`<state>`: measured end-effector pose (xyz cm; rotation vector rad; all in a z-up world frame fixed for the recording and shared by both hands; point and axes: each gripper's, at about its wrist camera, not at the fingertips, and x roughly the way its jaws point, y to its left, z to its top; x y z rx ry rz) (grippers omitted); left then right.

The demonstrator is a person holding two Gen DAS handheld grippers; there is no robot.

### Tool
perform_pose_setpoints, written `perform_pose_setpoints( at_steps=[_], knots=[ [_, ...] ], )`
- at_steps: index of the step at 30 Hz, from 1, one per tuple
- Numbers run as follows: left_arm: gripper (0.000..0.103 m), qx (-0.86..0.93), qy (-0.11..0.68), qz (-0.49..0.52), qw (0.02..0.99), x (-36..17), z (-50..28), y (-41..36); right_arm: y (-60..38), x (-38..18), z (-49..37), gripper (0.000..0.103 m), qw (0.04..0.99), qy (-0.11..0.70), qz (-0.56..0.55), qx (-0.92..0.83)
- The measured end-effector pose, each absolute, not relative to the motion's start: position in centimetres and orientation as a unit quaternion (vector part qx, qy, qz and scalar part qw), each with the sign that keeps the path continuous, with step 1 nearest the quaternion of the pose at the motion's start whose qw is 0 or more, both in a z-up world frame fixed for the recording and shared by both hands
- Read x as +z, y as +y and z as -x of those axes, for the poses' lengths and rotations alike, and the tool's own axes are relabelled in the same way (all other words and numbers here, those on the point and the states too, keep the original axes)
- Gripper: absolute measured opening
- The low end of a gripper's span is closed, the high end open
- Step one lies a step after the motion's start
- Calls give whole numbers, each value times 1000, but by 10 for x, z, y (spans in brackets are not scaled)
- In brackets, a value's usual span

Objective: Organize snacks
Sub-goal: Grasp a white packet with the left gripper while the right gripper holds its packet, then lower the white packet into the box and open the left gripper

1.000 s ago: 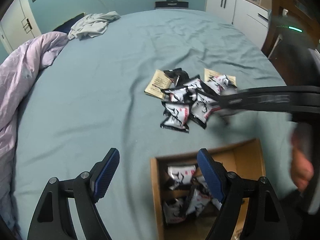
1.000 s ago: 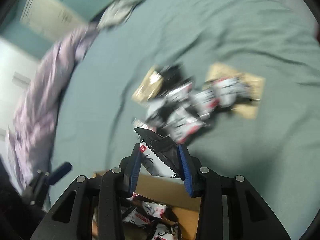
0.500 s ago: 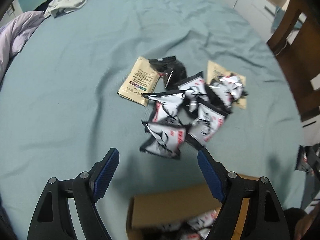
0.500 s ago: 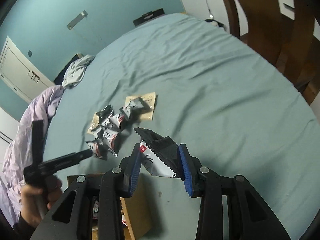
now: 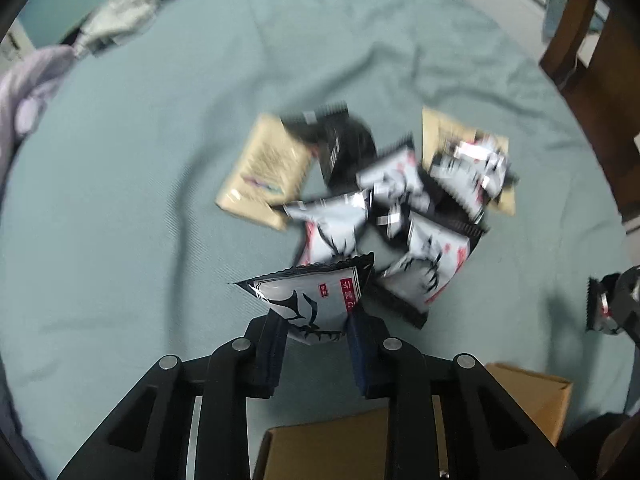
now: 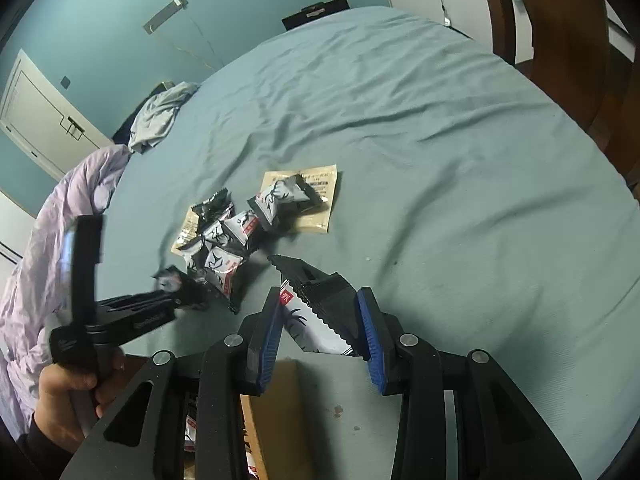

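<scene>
Left gripper [image 5: 316, 340]: fingers closing, pads pressing a silver-and-black foil snack packet with red label [image 5: 312, 300] at the near edge of the pile.
Right gripper [image 6: 320, 320]: fingers clamping a second black-and-silver foil snack packet [image 6: 316, 312], holding it above the bed beside the box.
Pile of silver-black snack packets [image 6: 236, 236]: lying on the teal bed sheet [image 6: 420, 120], overlapping two tan flat sachets [image 5: 266, 172].
Brown cardboard box [image 5: 328, 452]: sitting just below both grippers, packets showing inside.
Left hand [image 6: 72, 400]: gripping the left handle.
</scene>
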<state>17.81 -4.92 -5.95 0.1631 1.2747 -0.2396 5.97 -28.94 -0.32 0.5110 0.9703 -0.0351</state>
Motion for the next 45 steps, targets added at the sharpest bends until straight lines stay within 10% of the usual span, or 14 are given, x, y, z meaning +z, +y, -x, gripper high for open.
perform_pose_setpoints(
  at_steps=[15,36,45],
  knots=[
    [26,-176,504,-87,841,37,-70,-34,-295,26,-8,35,884,384,-265,-21],
    [27,-161,583,-93,791,-40,-54,-50,-257,24,3,35,888,408,-212,24],
    [50,-176,563,-96,801,-22,-52,-52,-246,29,-1,35,894,403,-193,36]
  ],
)
